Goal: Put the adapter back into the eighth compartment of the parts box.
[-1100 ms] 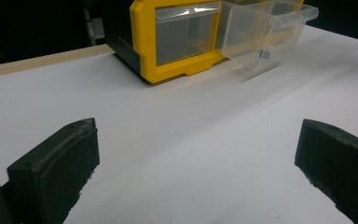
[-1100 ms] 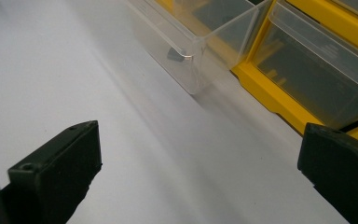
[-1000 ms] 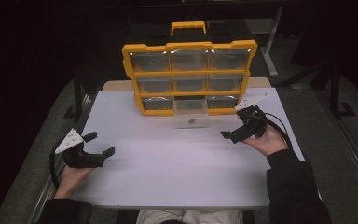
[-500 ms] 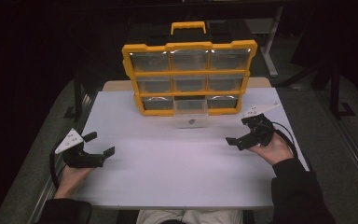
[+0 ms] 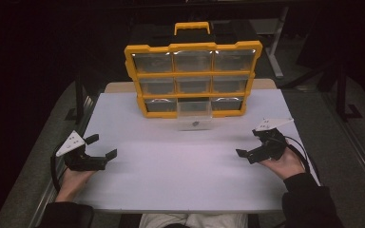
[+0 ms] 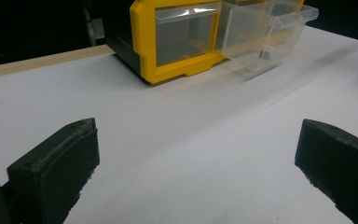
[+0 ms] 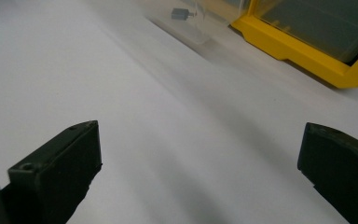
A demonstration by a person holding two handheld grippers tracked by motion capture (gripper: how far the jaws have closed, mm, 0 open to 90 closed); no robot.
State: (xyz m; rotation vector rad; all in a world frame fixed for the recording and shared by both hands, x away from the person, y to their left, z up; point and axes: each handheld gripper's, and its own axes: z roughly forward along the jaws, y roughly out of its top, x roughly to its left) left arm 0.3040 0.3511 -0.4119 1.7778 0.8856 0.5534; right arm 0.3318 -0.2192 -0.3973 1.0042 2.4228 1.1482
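A yellow organizer point(image 5: 193, 78) with clear drawers stands at the back of the white table point(image 5: 180, 175). Its bottom middle drawer point(image 5: 195, 116) is pulled out, and a small dark part point(image 5: 196, 124) lies inside. My left gripper point(image 5: 102, 146) rests open on the table's left side, far from the organizer. My right gripper point(image 5: 248, 143) is open at the right, in front of the organizer. The left gripper view has open jaws around point(image 6: 198, 163), with the organizer point(image 6: 168, 42) and drawer point(image 6: 261, 32) ahead. In the right gripper view, the gripper point(image 7: 198, 163) is empty and the dark part point(image 7: 182, 14) shows far off.
A black and yellow carrying handle point(image 5: 192, 28) tops the organizer. Dark floor and metal frame legs point(image 5: 275, 52) surround the table. A wide bare stretch of white surface lies between the two grippers.
My right gripper has drawn back from the open drawer, toward the person and a little to the right. The left gripper has stayed put.
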